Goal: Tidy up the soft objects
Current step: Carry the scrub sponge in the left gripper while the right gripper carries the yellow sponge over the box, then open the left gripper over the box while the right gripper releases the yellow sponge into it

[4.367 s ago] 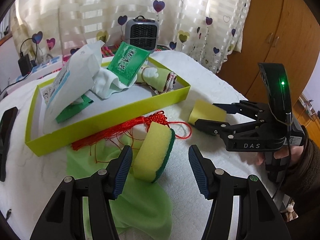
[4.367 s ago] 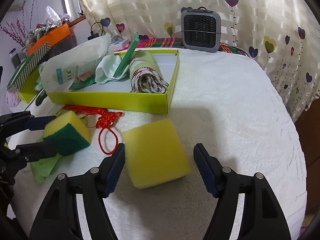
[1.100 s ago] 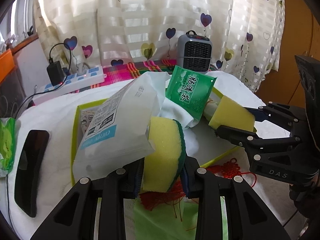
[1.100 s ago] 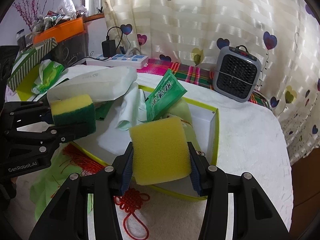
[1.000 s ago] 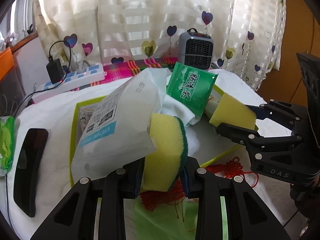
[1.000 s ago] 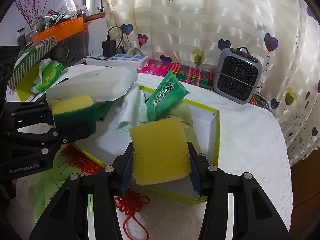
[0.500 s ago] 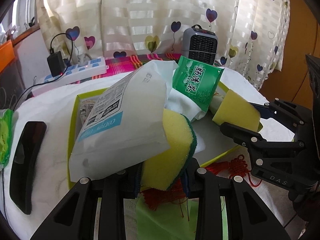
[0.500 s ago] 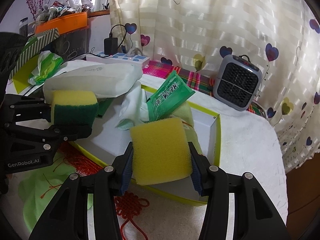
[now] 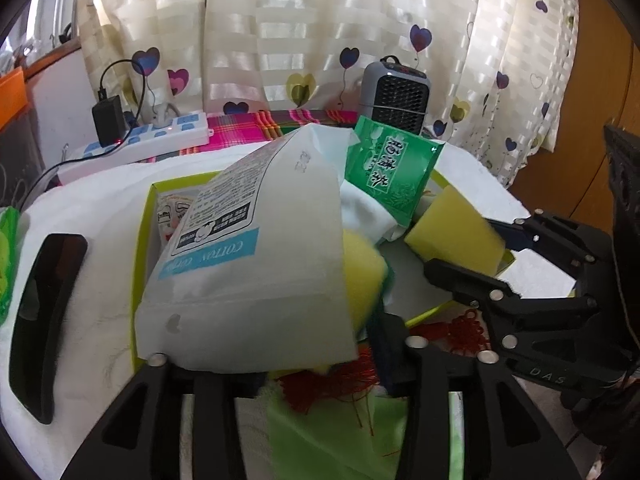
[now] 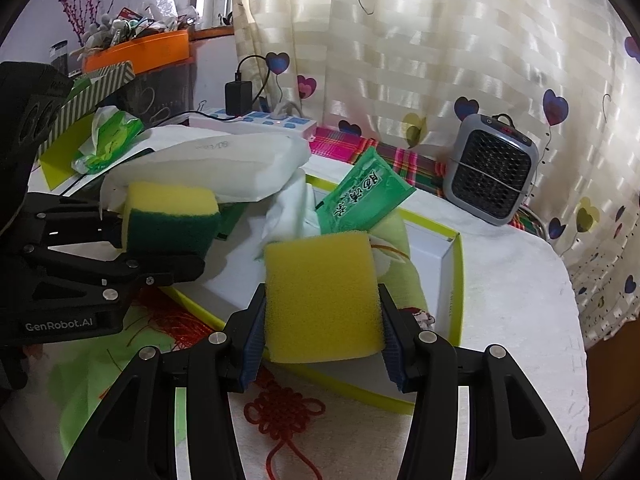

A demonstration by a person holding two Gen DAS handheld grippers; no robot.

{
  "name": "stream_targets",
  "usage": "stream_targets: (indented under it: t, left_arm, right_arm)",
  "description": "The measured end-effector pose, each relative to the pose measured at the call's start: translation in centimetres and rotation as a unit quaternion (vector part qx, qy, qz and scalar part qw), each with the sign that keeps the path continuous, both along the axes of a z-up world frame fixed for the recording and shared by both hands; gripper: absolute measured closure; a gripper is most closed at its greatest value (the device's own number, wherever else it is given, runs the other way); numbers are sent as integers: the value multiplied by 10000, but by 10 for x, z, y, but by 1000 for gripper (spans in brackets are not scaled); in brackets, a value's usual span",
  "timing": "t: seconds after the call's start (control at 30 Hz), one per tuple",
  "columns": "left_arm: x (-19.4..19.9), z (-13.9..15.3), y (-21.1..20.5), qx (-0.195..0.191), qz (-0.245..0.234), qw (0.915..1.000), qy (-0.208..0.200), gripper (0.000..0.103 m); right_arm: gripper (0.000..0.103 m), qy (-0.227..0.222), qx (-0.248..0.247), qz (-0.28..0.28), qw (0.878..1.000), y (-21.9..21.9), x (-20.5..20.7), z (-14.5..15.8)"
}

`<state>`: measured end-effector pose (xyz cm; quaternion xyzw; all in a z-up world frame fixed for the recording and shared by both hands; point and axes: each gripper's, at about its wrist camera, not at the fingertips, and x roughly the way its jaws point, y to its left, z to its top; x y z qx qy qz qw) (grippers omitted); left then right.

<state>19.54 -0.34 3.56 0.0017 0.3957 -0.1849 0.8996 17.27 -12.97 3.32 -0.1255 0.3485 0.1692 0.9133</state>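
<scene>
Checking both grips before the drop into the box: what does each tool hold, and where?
Right tool: plain yellow sponge, clamped across its two side faces. Left tool: jaws opening around the yellow-green sponge; the hold cannot be told.

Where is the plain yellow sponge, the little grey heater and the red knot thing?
plain yellow sponge (image 10: 322, 300), right wrist view, middle of its front face
grey heater (image 10: 494, 178), right wrist view, its black grille
red knot (image 10: 284, 410), right wrist view, woven centre

Black skeletal tool (image 10: 322, 336), blue ribbed pads (image 10: 253, 340), silver screws, white lettering, possibly "GenRobot.AI"
</scene>
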Motion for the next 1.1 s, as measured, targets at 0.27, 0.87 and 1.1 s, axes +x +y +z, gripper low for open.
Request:
stream_targets:
  t: [0.27,0.87,1.1]
  left_arm:
    - [-7,6,-2,-73,-110,9999,-98,48]
    - [-48,34,14,-462,-263,9979,-370,47]
    - [-71,31,35,-681,-159,9974,-191,47]
  right_arm:
    - [45,71,66,87,9999,2,-3,-1]
    - [40,-45,619,-216,9978,-31,-27,15]
    - [40,21,787,-574,9952,-58,-43,16]
